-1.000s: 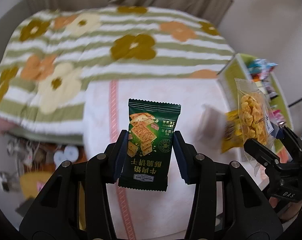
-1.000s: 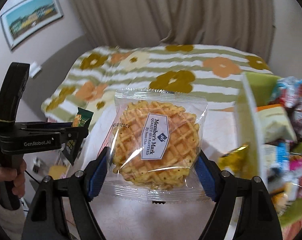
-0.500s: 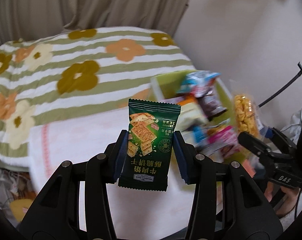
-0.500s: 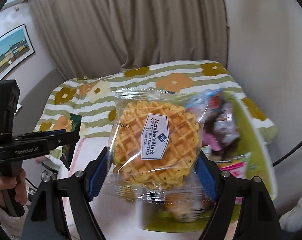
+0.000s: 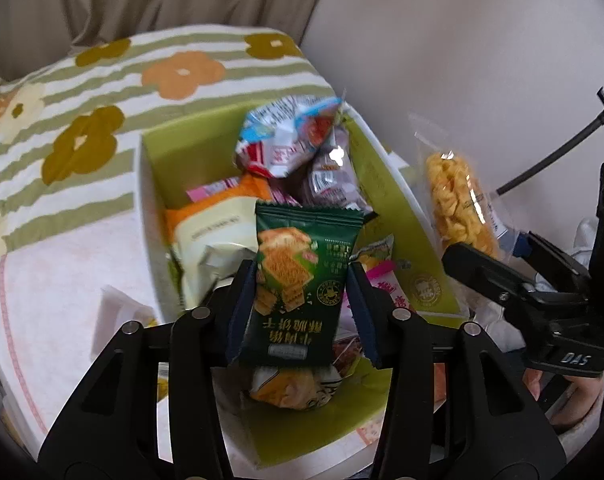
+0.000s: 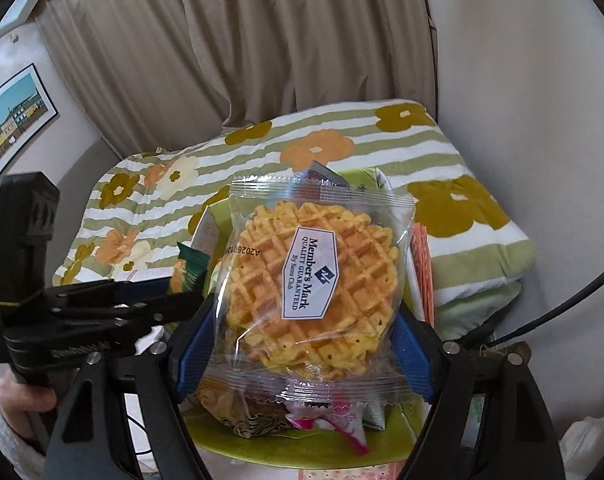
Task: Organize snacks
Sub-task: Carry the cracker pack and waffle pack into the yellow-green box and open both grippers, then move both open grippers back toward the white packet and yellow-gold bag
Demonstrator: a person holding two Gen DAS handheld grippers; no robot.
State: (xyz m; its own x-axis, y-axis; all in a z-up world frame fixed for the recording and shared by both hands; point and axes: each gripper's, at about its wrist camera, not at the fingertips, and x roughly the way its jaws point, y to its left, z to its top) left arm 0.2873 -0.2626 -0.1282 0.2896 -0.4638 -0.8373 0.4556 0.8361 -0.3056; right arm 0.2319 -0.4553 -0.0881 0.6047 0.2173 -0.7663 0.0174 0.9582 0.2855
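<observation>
My left gripper (image 5: 300,304) is shut on a dark green cracker packet (image 5: 302,280) and holds it upright above a lime-green snack box (image 5: 174,148) filled with several packets. My right gripper (image 6: 306,324) is shut on a clear-wrapped waffle (image 6: 316,284) with a white Member's Mark label, held above the same box (image 6: 302,450). In the left wrist view the waffle (image 5: 458,204) and right gripper (image 5: 514,280) are at the right of the box. In the right wrist view the left gripper (image 6: 158,300) with the green packet (image 6: 188,268) is at the left.
The box stands on a white and pink cloth (image 5: 54,280) beside a bed with a green-striped flower blanket (image 5: 102,92). A small white packet (image 5: 118,316) lies left of the box. Curtains (image 6: 242,52), a wall and a black cable (image 5: 554,152) lie behind.
Both grippers have swung right with their packets, from over the cloth to above the snack box. Both holds are unchanged.
</observation>
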